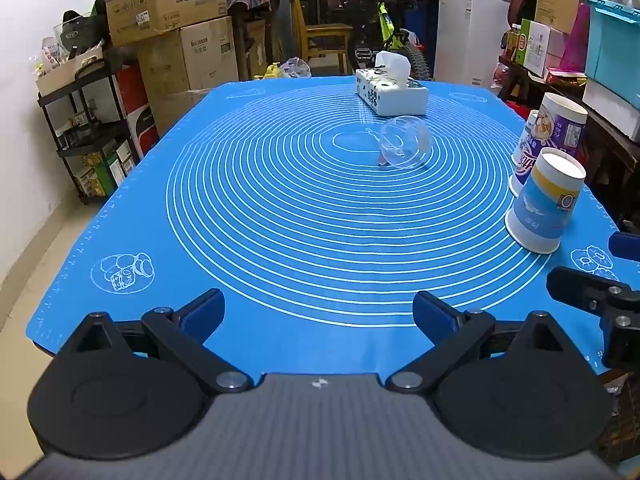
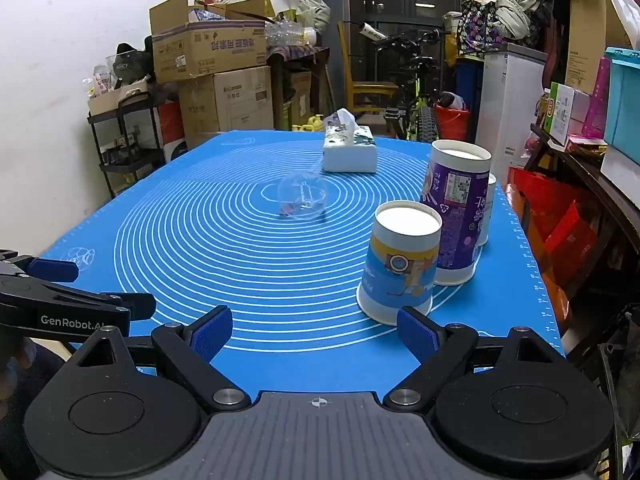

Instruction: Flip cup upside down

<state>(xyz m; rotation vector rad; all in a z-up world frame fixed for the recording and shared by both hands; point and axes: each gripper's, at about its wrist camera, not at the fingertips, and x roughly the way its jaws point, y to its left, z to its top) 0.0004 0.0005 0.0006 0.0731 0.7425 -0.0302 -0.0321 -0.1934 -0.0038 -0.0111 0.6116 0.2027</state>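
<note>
A clear glass cup (image 1: pixel 405 142) lies on its side near the middle of the blue mat (image 1: pixel 280 216); it also shows in the right wrist view (image 2: pixel 303 196). Three paper cups stand upside down at the mat's right: a blue-and-yellow cup (image 1: pixel 544 200) (image 2: pixel 402 268), a tall purple cup (image 1: pixel 554 136) (image 2: pixel 458 210), and a small white cup (image 2: pixel 487 208) behind it. My left gripper (image 1: pixel 318 312) is open and empty at the mat's near edge. My right gripper (image 2: pixel 316 330) is open and empty, its right finger just in front of the blue-and-yellow cup.
A tissue box (image 1: pixel 390 90) (image 2: pixel 350 148) sits at the mat's far side. Cardboard boxes (image 1: pixel 168 0), a black shelf (image 1: pixel 92 132), a bicycle (image 1: pixel 384 20) and a white cabinet (image 1: pixel 472 32) surround the table. The other gripper shows at each view's edge (image 1: pixel 592 292) (image 2: pixel 60 300).
</note>
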